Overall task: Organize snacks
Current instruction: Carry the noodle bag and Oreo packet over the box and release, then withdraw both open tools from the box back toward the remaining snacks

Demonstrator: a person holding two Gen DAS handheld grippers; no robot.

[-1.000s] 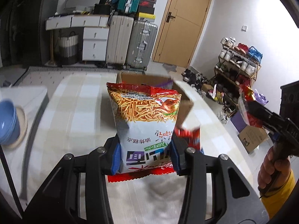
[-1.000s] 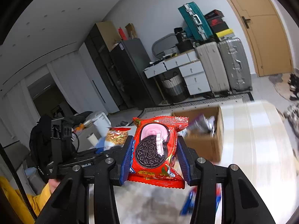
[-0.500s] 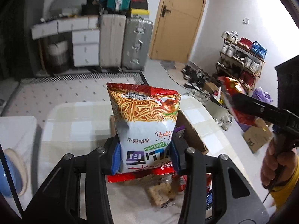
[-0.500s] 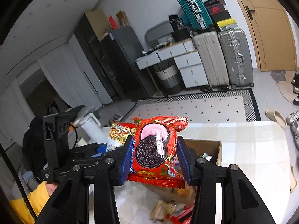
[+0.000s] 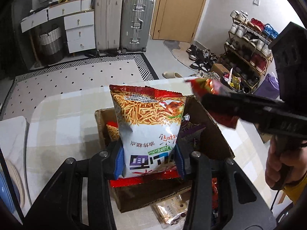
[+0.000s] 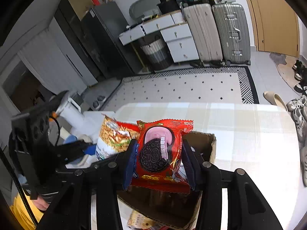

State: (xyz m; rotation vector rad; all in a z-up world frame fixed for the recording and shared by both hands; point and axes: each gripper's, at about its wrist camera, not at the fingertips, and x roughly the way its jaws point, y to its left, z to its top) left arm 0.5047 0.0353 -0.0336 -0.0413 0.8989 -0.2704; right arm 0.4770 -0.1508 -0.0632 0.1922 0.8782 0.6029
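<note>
My left gripper [image 5: 149,159] is shut on a white and red bag of noodle sticks [image 5: 149,126] and holds it upright above an open cardboard box [image 5: 211,134]. The box holds other snack packs. My right gripper [image 6: 159,161] is shut on a red Oreo pack [image 6: 161,151] and holds it over the same box [image 6: 203,145]. The right gripper with its red pack [image 5: 211,90] shows at the right of the left wrist view. The noodle bag [image 6: 115,138] shows at the left of the right wrist view.
The box stands on a checked table [image 5: 63,115]. Loose snack packs [image 5: 170,210] lie in front of the box. A blue bowl stack [image 5: 5,187] sits at the far left. Suitcases [image 5: 122,21], drawers and a shoe rack [image 5: 247,44] stand on the floor beyond.
Both grippers have come in over the cardboard box with their packs, tilting downward. The box now lies directly under both packs.
</note>
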